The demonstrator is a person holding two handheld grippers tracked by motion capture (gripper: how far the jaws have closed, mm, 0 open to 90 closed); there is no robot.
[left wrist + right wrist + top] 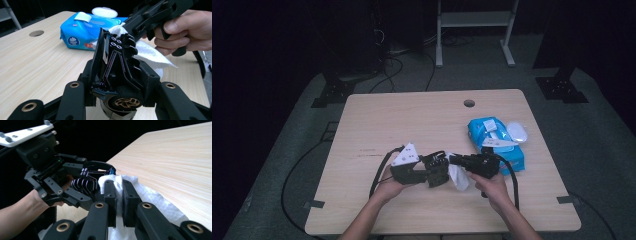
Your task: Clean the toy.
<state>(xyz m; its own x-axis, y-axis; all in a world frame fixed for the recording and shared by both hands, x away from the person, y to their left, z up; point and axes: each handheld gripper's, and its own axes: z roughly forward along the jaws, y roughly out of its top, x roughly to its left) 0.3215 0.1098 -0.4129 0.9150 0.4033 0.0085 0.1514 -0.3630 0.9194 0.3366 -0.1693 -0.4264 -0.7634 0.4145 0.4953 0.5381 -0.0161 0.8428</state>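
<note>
Now | left tongs clamp black toy car | right tongs pinch white wipe | wooden table, dark room

I work in a lab or recording studio rather than a home. My light wooden table, with a cable hole near its far edge, stands alone on grey carpet. Black stand bases flank it far left and right, loose cables trail behind, and a white metal frame rises beyond against darkness.
</note>
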